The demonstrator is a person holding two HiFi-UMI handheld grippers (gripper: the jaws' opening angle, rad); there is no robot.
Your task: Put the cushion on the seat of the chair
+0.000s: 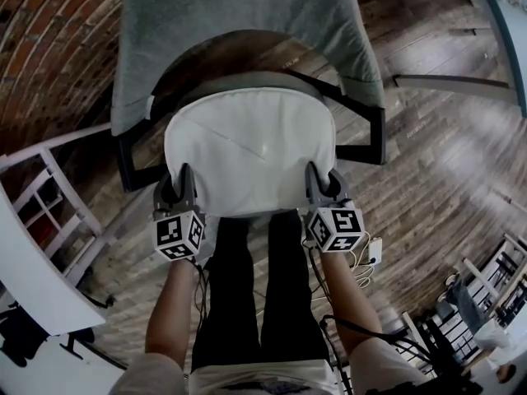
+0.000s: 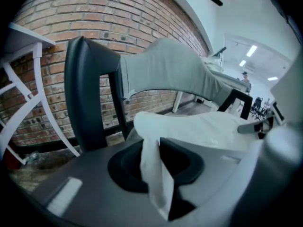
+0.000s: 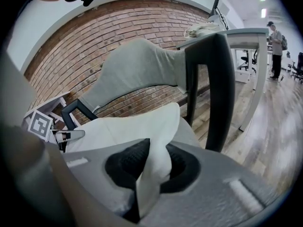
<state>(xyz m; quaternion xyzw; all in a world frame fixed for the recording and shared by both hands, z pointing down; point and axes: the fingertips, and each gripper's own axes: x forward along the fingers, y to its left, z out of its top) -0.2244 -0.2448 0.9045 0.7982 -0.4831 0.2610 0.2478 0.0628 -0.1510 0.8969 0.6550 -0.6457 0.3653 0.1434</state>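
We are at the set-down step: the white cushion lies spread over the seat of the chair, its rear edge close under the grey backrest and its front edge toward us. The left tool pinches the cushion's front left corner, a fold of white fabric clamped between its jaws, and the right tool grips the front right corner likewise. Whether the cushion already bears fully on the seat we cannot tell. Next, we judge, the front edge must settle flat and centred, and then both tools spread and draw clear without dragging the fabric.
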